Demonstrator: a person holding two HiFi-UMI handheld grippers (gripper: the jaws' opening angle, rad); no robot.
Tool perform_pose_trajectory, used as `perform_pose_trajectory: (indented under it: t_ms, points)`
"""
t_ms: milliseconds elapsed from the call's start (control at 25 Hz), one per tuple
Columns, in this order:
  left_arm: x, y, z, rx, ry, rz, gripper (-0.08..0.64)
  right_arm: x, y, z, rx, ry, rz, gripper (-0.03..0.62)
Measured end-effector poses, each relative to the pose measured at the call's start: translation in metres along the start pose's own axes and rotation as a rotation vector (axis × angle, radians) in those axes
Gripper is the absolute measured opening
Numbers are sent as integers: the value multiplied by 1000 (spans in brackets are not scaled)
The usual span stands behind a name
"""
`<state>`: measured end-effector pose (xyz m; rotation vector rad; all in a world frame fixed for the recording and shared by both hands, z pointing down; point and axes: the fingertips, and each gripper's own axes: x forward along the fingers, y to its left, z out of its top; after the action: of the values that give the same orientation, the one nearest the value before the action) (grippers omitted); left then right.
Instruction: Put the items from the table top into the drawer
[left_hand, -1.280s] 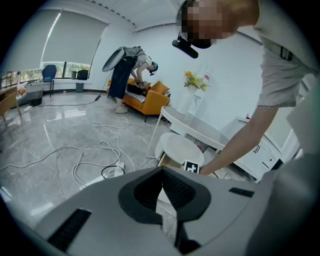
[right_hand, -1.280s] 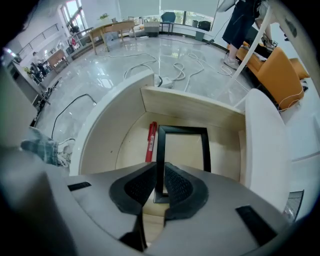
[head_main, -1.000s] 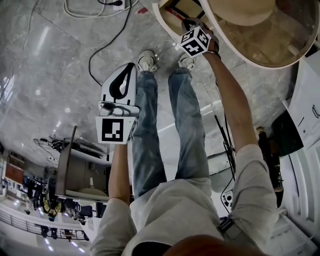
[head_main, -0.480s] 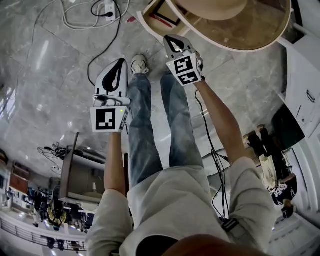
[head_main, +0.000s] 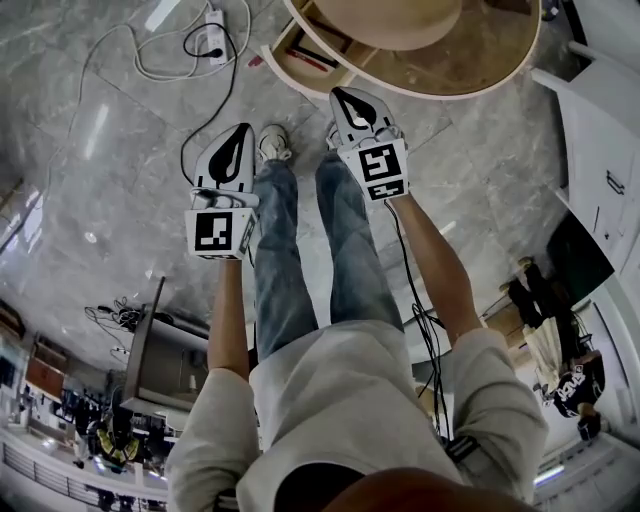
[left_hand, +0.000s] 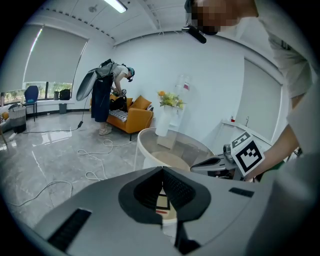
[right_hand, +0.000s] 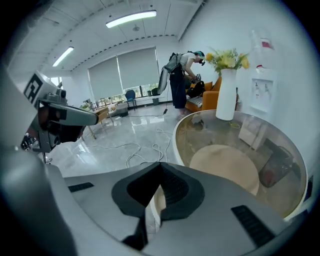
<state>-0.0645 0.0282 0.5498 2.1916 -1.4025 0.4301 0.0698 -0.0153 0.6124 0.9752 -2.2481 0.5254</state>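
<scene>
A round glass-topped table with a white rim (head_main: 500, 85) stands just ahead of my feet. Its wooden drawer (head_main: 300, 55) is pulled open under the near edge, with a thin red item (head_main: 318, 60) lying in it. My left gripper (head_main: 246, 130) hangs over the floor by my left shoe, jaws shut and empty. My right gripper (head_main: 343, 95) is shut and empty too, held a little short of the table rim, right of the drawer. In the right gripper view a white vase of yellow flowers (right_hand: 227, 95) stands on the far side of the glass top (right_hand: 235, 145).
Cables and a power strip (head_main: 210, 20) lie on the grey floor left of the table. A white cabinet (head_main: 600, 150) stands to the right. Far behind, a person (left_hand: 107, 95) bends over an orange sofa (left_hand: 132, 117). A black monitor (head_main: 135, 340) stands behind my left side.
My right gripper has drawn back from the open drawer towards me and now hangs beside the left one. The left gripper has hardly moved.
</scene>
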Motion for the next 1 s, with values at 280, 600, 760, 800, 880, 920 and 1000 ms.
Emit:
perform_pose_trajectory:
  t_ms: [280, 600, 760, 800, 880, 920, 1000]
  points:
    - [-9, -26, 77, 58, -67, 2, 15, -70, -40, 68, 36, -121, -80, 23]
    - [-31, -67, 182, 116, -144, -17, 15, -173, -94, 154, 81, -256, -191, 23]
    - [-46, -88, 242, 142, -189, -9, 15, -216, -116, 201, 91, -317, -240, 23]
    - [-54, -96, 253, 143, -194, -10, 15, -229, -118, 209, 97, -326, -247, 23]
    - [-68, -113, 275, 154, -200, -14, 15, -254, -120, 224, 107, -347, -259, 23]
    - [-75, -120, 284, 161, -204, -13, 15, -267, -120, 230, 108, -358, -263, 23]
    - [-88, -135, 302, 169, -218, -4, 15, -293, -120, 241, 101, -376, -272, 23]
